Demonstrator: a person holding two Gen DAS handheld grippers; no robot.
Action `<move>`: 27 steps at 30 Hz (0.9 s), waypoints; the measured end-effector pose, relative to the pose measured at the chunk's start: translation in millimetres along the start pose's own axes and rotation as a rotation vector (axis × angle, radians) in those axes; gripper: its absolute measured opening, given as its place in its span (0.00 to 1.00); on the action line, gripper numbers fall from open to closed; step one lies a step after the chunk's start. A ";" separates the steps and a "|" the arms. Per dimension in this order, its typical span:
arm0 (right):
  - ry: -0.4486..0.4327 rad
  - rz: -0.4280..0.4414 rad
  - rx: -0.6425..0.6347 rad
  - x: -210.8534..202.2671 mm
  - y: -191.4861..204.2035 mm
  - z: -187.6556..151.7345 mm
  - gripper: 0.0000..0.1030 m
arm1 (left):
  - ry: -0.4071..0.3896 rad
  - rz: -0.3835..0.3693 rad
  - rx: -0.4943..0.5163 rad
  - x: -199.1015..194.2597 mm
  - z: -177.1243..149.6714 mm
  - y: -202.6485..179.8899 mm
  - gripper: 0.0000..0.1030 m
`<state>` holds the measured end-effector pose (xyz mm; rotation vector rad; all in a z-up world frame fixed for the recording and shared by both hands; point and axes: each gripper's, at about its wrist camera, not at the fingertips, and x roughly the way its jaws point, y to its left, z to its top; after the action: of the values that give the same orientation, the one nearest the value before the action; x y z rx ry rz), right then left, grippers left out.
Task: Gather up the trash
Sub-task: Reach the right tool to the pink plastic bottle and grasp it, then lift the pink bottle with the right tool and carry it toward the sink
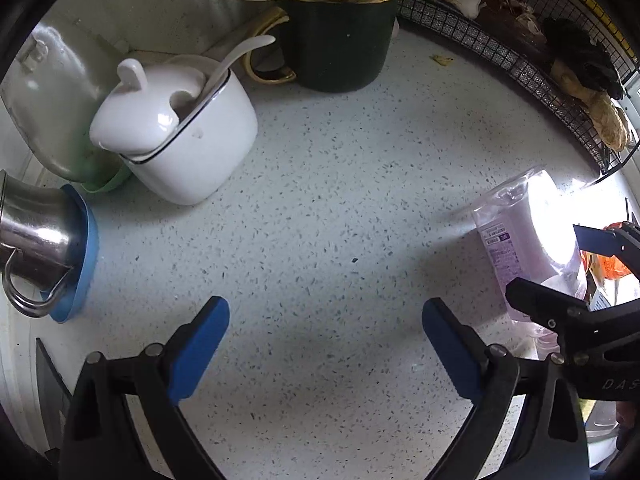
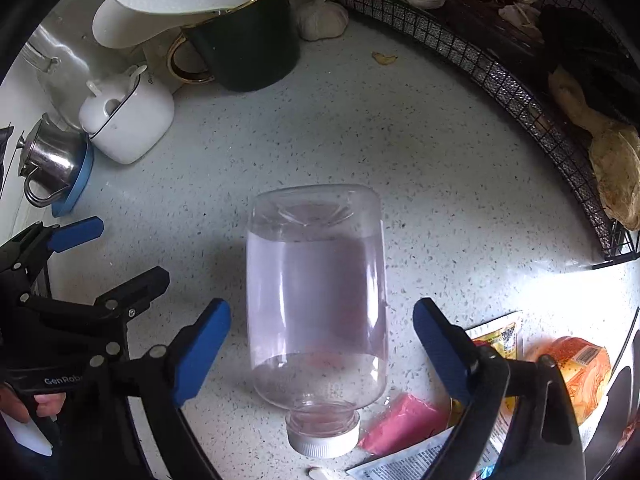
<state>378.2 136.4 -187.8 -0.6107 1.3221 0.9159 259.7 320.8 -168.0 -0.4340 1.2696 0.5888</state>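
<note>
A clear plastic bottle (image 2: 316,296) with a white cap (image 2: 324,442) lies on its side on the speckled countertop (image 2: 440,184), cap toward the camera. My right gripper (image 2: 322,308) is open and straddles it, with a gap between each blue pad and the bottle. In the left wrist view the bottle (image 1: 520,236) is at the far right, and the right gripper (image 1: 556,264) reaches over it. My left gripper (image 1: 326,312) hangs open over bare counter with nothing between its fingers. A pink wrapper (image 2: 404,420), a yellow sachet (image 2: 500,336) and an orange packet (image 2: 576,368) lie beside the bottle's neck.
A dark green mug (image 1: 340,40) full of utensils, a white lidded jar (image 1: 180,132) and a steel cup (image 1: 36,232) on a blue coaster stand at the back left. A black wire basket (image 1: 500,52) with garlic and ginger borders the right. A small yellow scrap (image 1: 440,59) lies near the mug.
</note>
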 end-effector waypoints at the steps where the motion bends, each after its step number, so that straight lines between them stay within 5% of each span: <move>1: 0.009 0.002 -0.004 4.6 3.9 3.1 0.84 | 0.004 0.005 -0.004 1.8 -0.5 0.8 0.93; 8: 0.049 -0.018 -0.020 24.6 10.6 8.6 0.64 | 0.012 -0.041 -0.024 5.4 -4.2 2.0 0.93; 18: -0.071 -0.023 0.034 -5.2 3.4 -15.9 0.63 | -0.034 -0.064 0.059 -16.4 -14.3 -15.7 0.93; 27: -0.128 -0.111 0.164 -60.0 -33.3 -64.6 0.63 | -0.095 -0.119 0.241 -43.7 -13.2 -87.4 0.94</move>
<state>371.4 53.0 -144.6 -0.4858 1.2225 0.7363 296.7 237.4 -130.5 -0.2754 1.1982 0.3468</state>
